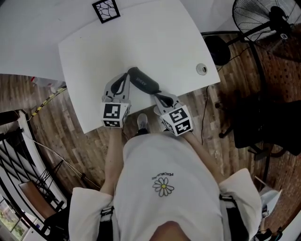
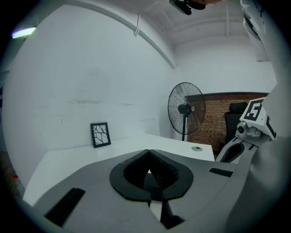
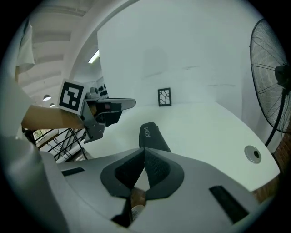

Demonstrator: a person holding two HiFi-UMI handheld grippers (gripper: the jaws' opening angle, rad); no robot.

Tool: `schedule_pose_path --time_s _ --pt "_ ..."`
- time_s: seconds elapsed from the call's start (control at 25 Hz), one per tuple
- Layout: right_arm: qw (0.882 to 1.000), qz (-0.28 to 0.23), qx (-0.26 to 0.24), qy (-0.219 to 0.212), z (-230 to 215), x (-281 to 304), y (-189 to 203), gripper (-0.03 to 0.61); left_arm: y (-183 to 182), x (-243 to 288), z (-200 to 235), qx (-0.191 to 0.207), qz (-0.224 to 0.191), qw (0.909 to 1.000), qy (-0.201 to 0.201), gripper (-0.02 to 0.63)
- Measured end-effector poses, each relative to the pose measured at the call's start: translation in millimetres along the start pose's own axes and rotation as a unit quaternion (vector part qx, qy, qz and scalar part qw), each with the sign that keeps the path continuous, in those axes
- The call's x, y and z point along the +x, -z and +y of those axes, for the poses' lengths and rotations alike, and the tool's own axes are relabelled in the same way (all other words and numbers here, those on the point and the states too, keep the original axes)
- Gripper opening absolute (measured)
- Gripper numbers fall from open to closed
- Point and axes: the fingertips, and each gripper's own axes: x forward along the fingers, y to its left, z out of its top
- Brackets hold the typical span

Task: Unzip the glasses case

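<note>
One white table (image 1: 141, 37) with rounded corners. On it, one case (image 1: 143, 82): dark, long, lying slantwise near the front edge, with a line of print on top.

Two grippers, one in each hand, both low over the front of the table. Left gripper (image 1: 126, 76) at the case's farther, left end, jaws together at the tips, nothing between them. Touching the case or not: cannot tell. Right gripper (image 1: 156, 95) at the case's nearer, right end, jaws likewise closed, nothing seen between the pads. Tips just beside that end, contact unclear. Seen from the right gripper view, the case straight ahead of the closed tips, with the left gripper off to the left.

Two marker cubes, one on each gripper: left cube (image 1: 115, 115) and right cube (image 1: 178, 121), both by the table's front edge.

Two other things on the table. One small black frame (image 1: 106, 9) with a crackle pattern, standing at the far edge. One round grommet (image 1: 201, 69) near the right edge, well apart from the case.

Beyond the table on the right: one fan (image 1: 261, 19) and one black chair (image 1: 268, 124). Below the front edge, between the two cubes: one shoe (image 1: 142, 121) on a wood floor (image 1: 61, 136). White shirt (image 1: 164, 188) with one daisy print at the bottom of the head view.
</note>
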Motion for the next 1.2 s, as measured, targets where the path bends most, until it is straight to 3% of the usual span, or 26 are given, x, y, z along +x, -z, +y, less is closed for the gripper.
schedule_pose_path --time_s 0.2,0.32,0.48,0.6,0.72,0.8,1.0,1.12,1.2 --pt "0.999 0.014 -0.028 -0.017 14.1 6.6 8.0 0.008 13.0 -3.0 -8.2 -0.006 0.012 0.9999 0.01 0.012" --pt "0.999 0.004 -0.031 -0.014 14.7 7.9 0.5 0.008 23.7 9.1 -10.6 0.061 0.042 0.9961 0.048 0.012" --pt "1.0 0.014 -0.02 -0.014 12.8 7.5 3.0 0.008 29.0 37.8 11.5 0.147 0.079 0.9835 0.07 0.012" --pt "1.0 0.019 -0.019 -0.016 15.4 5.9 6.7 0.008 30.4 64.0 13.7 0.193 0.107 0.9669 0.128 0.012" --pt "1.0 0.015 -0.02 -0.015 18.3 5.7 7.1 0.008 45.1 83.3 0.1 0.248 0.147 0.9366 0.199 0.012" --pt "1.0 0.017 -0.013 -0.013 19.4 4.8 9.2 0.008 58.1 89.9 -4.2 0.269 0.174 0.9212 0.22 0.012" --pt "0.999 0.033 -0.004 -0.017 21.7 0.4 22.1 0.008 68.0 92.6 0.6 0.278 0.197 0.9171 0.207 0.012" --pt "1.0 0.025 -0.007 -0.018 21.0 -0.4 24.5 0.007 86.4 91.6 13.7 0.316 0.249 0.8935 0.2 0.012" --pt "1.0 0.024 -0.006 -0.016 20.6 -1.7 24.1 0.008 94.0 81.7 11.6 0.308 0.263 0.8853 0.228 0.012"
